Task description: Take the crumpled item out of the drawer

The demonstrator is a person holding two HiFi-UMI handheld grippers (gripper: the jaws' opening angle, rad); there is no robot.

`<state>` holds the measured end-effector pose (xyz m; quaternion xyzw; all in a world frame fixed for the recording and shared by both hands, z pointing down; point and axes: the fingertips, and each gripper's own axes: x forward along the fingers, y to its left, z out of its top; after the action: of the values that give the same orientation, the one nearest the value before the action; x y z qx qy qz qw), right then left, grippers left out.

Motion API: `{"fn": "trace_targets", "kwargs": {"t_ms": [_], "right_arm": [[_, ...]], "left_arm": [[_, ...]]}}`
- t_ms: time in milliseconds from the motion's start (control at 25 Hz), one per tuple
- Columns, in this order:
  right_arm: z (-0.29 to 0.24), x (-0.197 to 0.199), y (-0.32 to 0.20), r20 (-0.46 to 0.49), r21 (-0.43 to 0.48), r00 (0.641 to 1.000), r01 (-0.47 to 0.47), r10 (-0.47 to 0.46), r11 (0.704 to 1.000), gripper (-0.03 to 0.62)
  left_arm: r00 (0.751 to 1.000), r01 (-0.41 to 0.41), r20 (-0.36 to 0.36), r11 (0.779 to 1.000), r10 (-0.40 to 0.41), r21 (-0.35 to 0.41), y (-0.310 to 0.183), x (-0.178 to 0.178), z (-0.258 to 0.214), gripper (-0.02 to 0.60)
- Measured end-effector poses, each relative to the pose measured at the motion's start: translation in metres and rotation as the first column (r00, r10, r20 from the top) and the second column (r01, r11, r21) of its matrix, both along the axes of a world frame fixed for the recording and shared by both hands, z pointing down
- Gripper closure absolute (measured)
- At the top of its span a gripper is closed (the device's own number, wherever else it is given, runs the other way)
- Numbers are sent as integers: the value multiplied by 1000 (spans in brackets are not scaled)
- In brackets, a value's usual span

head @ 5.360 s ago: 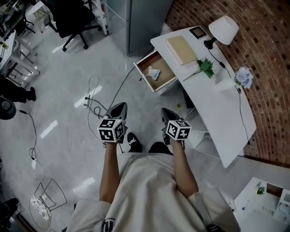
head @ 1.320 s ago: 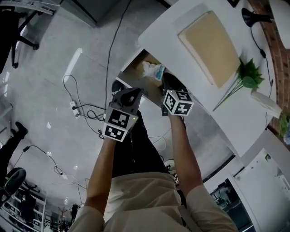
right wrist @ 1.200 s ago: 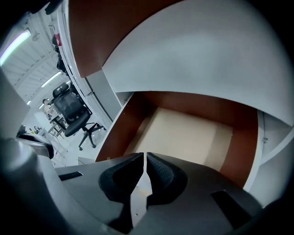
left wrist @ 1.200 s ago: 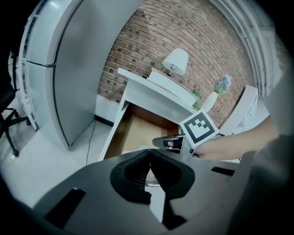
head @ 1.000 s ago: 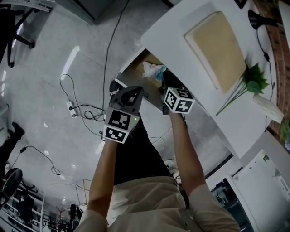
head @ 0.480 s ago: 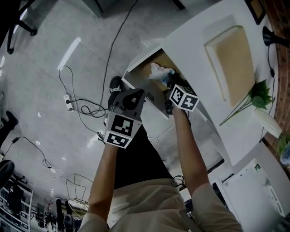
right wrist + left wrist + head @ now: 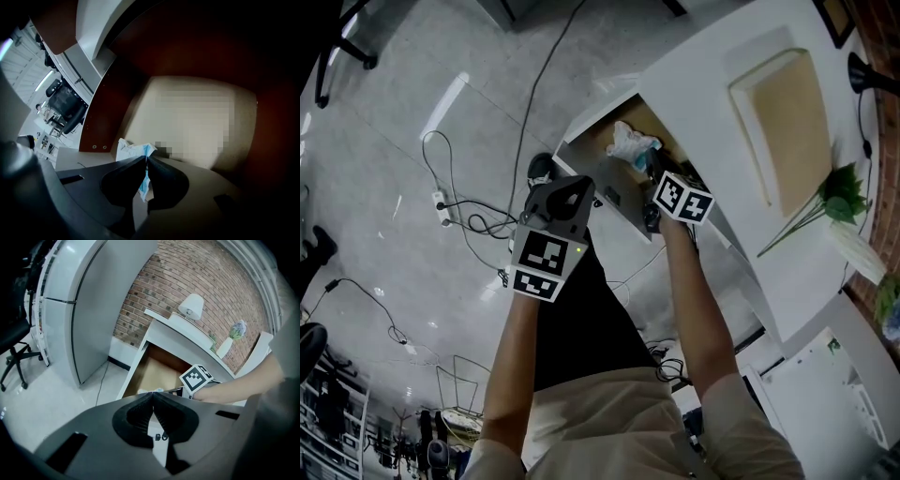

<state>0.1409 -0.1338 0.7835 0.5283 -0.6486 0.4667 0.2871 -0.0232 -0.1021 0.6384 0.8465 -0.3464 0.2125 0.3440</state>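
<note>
The crumpled white and blue item (image 7: 630, 145) lies in the open wooden drawer (image 7: 579, 142) under the white desk. My right gripper (image 7: 649, 172) reaches into the drawer, and its jaws are closing with the item pinched at their tips. In the right gripper view the crumpled item (image 7: 133, 149) sticks out past the right gripper (image 7: 146, 158), a blue strip hanging between the jaws. My left gripper (image 7: 575, 186) hovers outside the drawer front, shut and empty. The left gripper view shows the left gripper (image 7: 153, 395) facing the drawer (image 7: 152, 373).
The white desk (image 7: 703, 94) carries a beige pad (image 7: 783, 112) and a green plant (image 7: 834, 187). Cables and a power strip (image 7: 441, 202) lie on the floor to the left. A grey cabinet (image 7: 93, 301), a lamp (image 7: 192, 305) and an office chair (image 7: 14, 348) are also around.
My right gripper has pushed further into the drawer and its tips now sit on the crumpled item. The left gripper has kept its place outside the drawer front.
</note>
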Motion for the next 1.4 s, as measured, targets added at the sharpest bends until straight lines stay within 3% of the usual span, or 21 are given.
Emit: {"fn": "trace_targets", "kwargs": {"t_ms": [880,1120,1400], "right_arm": [[-76,-44,7,67,176,987,129,-143,976,569],[-82,-36,17,65,213,994,77,-93,974,569],[-110,-28,45,73,223,997,-46,31,974,569]], "left_arm": [[999,-50,-4,999,50,0,34,17,-7,566],[994,-110,5,994,110,-24,45,12,7,565],[978,-205,37,978,207,-45,71,-9,-4,566]]}}
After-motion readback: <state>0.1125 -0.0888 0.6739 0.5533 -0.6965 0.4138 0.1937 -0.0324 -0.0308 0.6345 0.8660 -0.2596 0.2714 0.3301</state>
